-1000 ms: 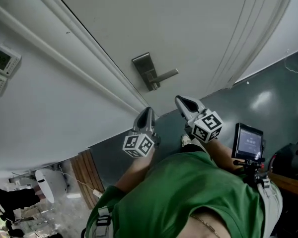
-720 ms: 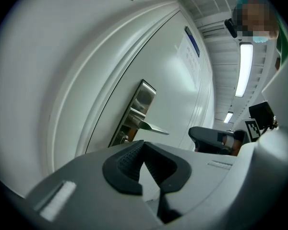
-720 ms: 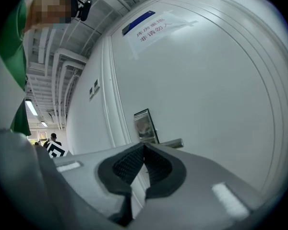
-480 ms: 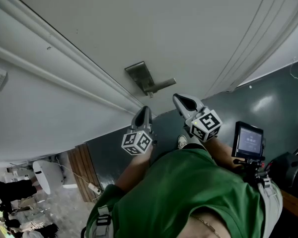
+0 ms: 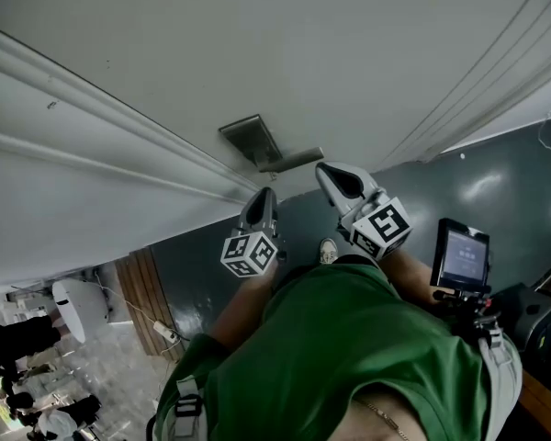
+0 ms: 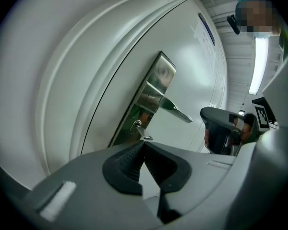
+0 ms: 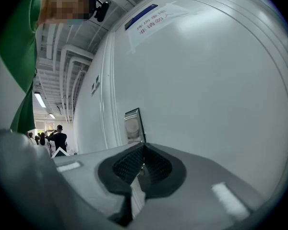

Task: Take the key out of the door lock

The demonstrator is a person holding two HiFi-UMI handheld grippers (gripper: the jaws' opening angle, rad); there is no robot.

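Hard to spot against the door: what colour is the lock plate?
Silvery metal; the lock plate shows best in the left gripper view.

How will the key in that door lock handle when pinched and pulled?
The key looks like small, thin metal: probably stiff and light, but slippery with little to pinch. It sits in the lock plate below the lever handle, so it likely resists until pulled straight out.

A small lit screen on a mount stands above the grey floor, a white shoe rests on that floor, and bystanders gather far off.
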